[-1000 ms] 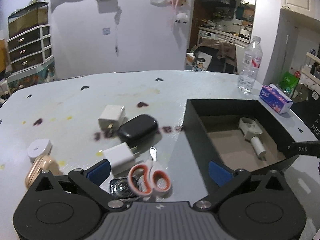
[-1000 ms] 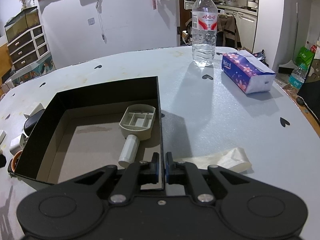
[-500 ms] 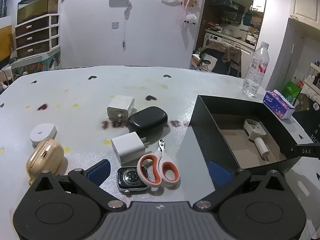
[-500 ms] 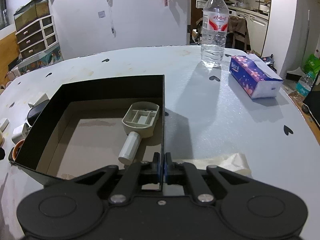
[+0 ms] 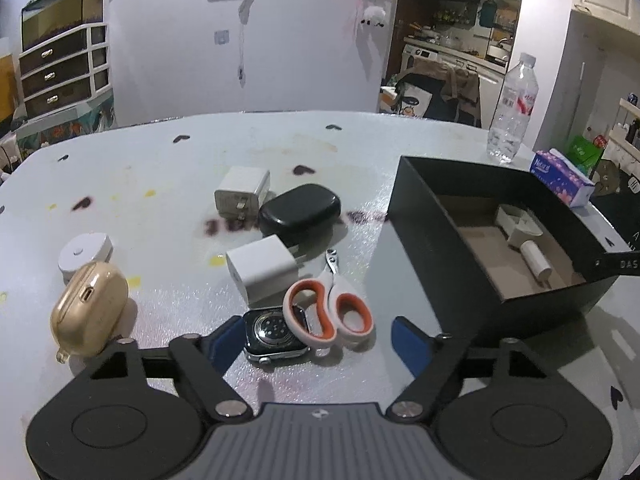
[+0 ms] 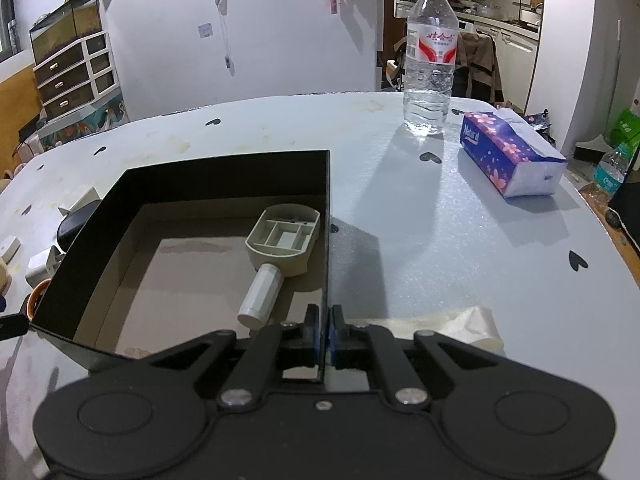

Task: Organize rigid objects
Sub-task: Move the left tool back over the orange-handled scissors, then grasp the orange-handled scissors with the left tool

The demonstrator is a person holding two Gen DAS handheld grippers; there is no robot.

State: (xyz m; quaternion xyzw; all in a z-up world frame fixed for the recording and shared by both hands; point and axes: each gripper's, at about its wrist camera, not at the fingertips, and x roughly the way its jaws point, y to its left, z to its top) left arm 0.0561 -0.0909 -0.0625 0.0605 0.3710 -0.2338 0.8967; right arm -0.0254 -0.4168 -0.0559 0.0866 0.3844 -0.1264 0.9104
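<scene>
Black box [image 6: 224, 184] holds one beige scoop [image 6: 280, 240].

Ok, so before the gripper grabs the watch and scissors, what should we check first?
1. Left gripper around the target: ok; the watch and scissors lie between its closing jaws, pads not yet pressing.
2. Only one item in the grab: not ok; the scissors overlap the watch.
3. White charger out of the way: cannot tell; it sits right behind the watch.
4. Box held steady: ok; right gripper is shut on its wall.
5. Room in the box: ok; only a scoop inside.
</scene>
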